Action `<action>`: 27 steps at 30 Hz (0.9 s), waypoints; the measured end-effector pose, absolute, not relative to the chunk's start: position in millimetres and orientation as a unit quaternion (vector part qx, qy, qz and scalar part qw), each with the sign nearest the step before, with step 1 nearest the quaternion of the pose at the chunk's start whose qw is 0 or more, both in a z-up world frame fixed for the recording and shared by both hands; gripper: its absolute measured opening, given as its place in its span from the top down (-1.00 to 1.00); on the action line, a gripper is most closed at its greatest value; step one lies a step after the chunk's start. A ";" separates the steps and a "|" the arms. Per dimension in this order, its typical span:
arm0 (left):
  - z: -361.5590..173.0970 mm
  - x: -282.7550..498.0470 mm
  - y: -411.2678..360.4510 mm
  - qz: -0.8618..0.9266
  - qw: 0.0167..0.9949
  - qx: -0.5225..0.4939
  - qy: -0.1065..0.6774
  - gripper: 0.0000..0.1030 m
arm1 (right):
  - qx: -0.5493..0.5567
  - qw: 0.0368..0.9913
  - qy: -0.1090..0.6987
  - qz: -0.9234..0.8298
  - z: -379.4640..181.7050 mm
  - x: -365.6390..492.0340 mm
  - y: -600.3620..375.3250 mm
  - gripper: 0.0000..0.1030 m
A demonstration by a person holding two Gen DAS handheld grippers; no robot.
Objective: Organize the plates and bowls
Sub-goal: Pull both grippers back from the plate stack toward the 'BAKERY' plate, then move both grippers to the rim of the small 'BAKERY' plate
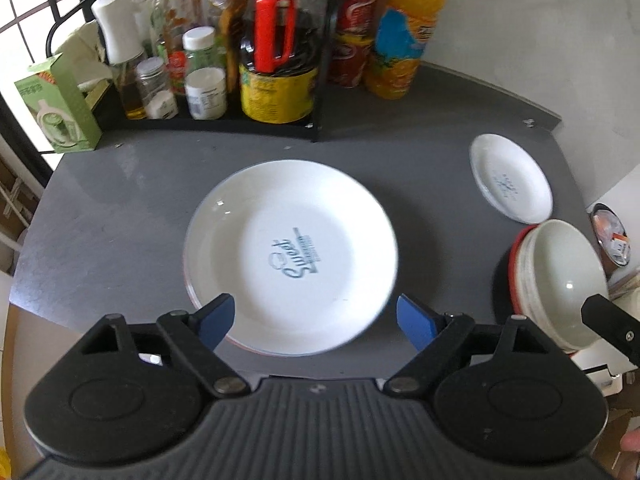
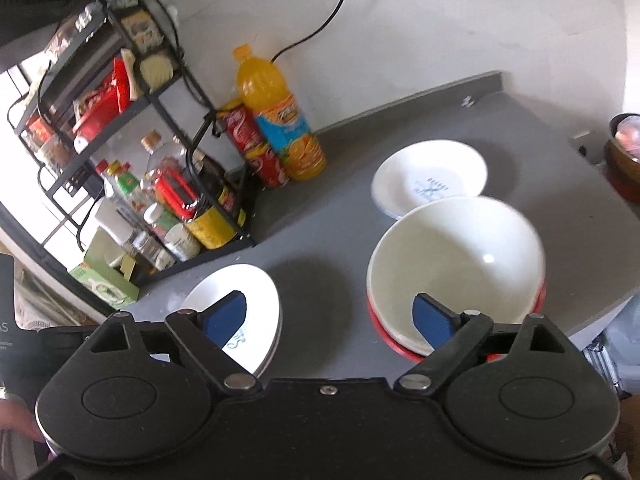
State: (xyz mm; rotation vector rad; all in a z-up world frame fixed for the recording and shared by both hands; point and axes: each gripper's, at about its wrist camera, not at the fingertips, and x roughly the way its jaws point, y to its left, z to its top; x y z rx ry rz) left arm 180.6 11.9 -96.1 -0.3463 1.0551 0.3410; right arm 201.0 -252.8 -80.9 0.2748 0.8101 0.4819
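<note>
1. Nearest to us in the left wrist view, our left gripper has its blue pads spread wide apart with nothing clamped between them — they stand over the near rim of the big plate, not pressing on it.
2. That big white plate, printed with the word "Sweet", lies flat in the middle of the grey counter; a red edge shows under its near rim.
3. Our right gripper is likewise wide apart and holds nothing; its right pad stands before the near rim of the bowl, its left pad before the big plate.
4. We see the white bowl upright at the near right of the counter, nested on red-rimmed ware beneath it.
5. Just beyond the bowl lies a small white plate — whether the two touch we cannot tell.
6. At the far left stands a black rack crowded with bottles and jars; just right of it are red cans and an orange juice bottle against the wall.
</note>
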 end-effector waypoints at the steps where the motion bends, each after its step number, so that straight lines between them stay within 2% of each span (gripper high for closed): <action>1: -93.9 181.6 7.0 0.158 0.837 -0.165 0.497 -0.69 | 0.134 0.884 0.385 0.229 -78.5 200.4 -257.7 -0.82; 15: -72.4 210.2 -45.7 0.115 0.856 -0.156 0.480 -0.70 | 0.168 0.896 0.368 0.183 -71.3 210.5 -314.3 -0.83; 27: -81.7 260.5 -68.2 0.089 0.857 -0.160 0.482 -0.70 | 0.177 0.895 0.378 0.155 -80.2 248.7 -337.1 -0.83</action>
